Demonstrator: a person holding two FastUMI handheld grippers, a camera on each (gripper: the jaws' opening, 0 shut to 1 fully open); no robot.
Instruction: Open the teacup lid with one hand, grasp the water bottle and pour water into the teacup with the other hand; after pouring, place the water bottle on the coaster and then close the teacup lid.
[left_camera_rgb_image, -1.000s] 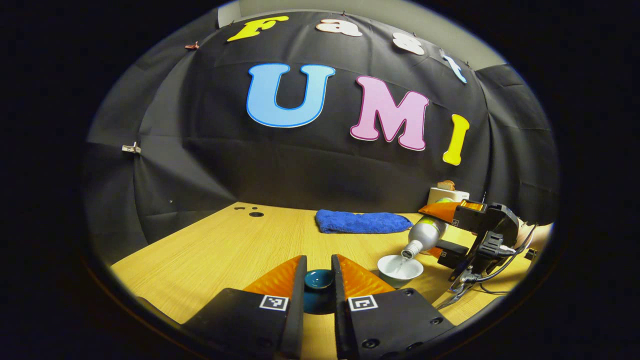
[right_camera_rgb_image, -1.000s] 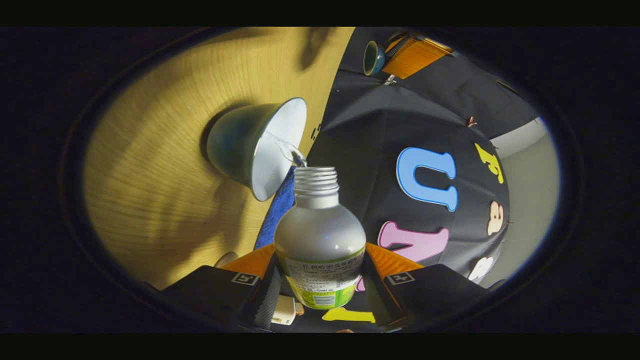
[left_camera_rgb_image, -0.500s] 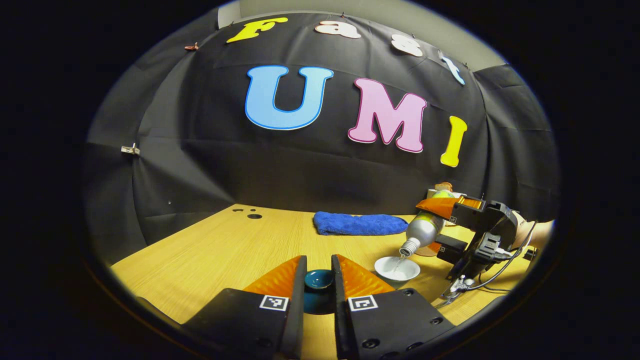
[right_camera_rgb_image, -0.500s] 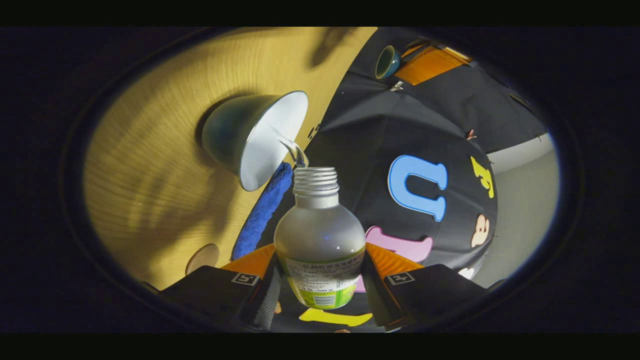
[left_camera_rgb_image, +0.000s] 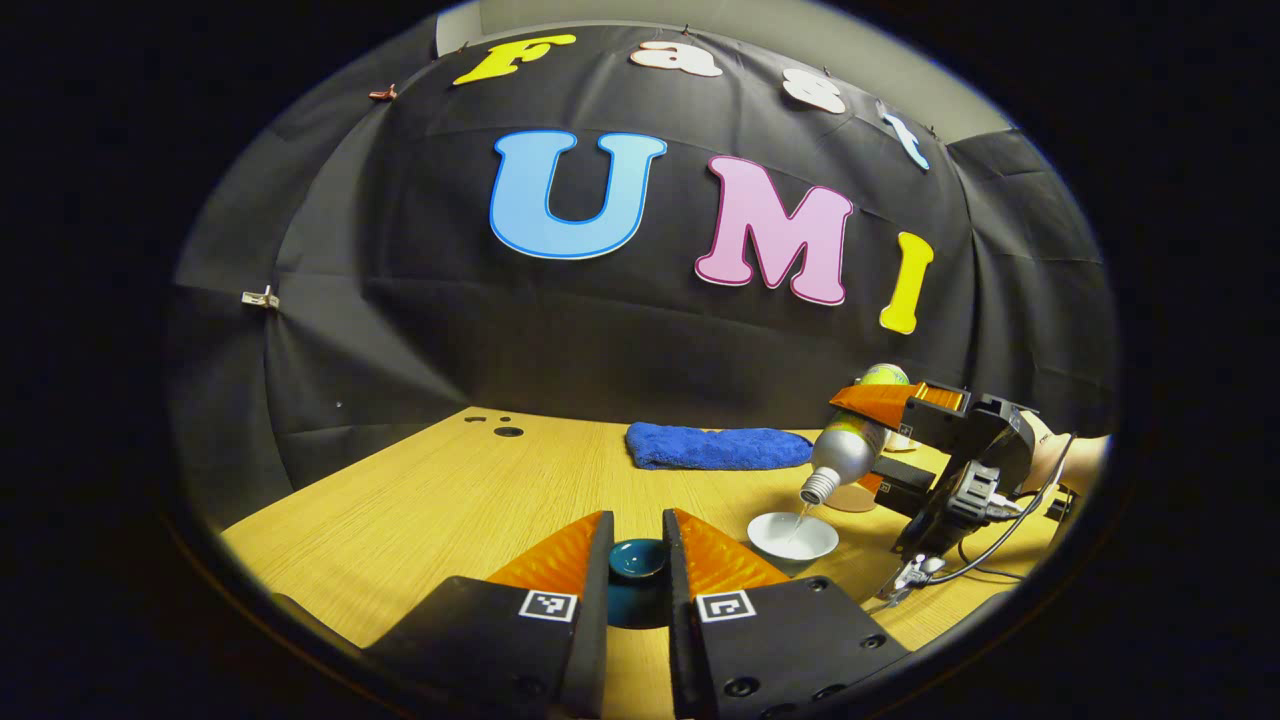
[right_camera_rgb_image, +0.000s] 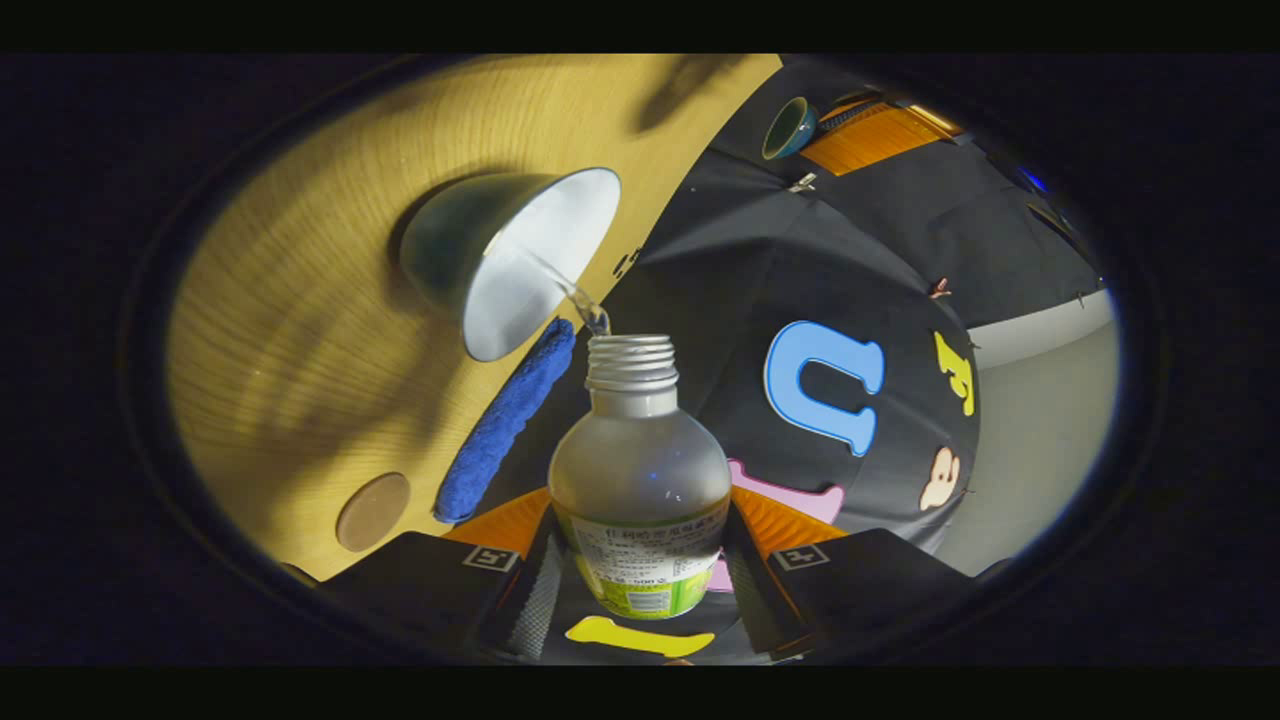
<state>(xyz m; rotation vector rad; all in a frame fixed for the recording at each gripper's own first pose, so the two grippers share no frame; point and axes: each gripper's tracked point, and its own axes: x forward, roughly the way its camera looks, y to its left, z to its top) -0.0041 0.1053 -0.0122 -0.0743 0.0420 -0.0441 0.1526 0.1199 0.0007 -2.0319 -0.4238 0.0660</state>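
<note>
Left gripper view: left gripper low over the wooden table, fingers narrowed onto the teal teacup lid, lid pinched between them and held clear of the cup, same as a second ago. To the right, the white-lined teacup sits open on the table; right gripper holds the water bottle tilted neck-down above it, thin stream falling into the cup. Versus 1.0 s ago the bottle mouth sits higher above the rim and the bottle reads less steeply tipped, so the pour looks to be winding down, not starting. Blue towel lies at the back of the table; round coaster is partly hidden just behind the bottle and gripper. Right gripper view: right gripper closed on the water bottle at the label band, cap off, both fingers pressing the sides. Stream still arcs from the threaded mouth into the teacup. Cup has slid further from the mouth over the last second, and the coaster is now fully in frame beside the towel, consistent with the bottle rotating back up. Left gripper with lid visible far off at top. Judgement: pouring nearly done; next is righting the bottle, setting it on the coaster, then lid back on the cup. Risk: drips on the table while the mouth swings away.
</note>
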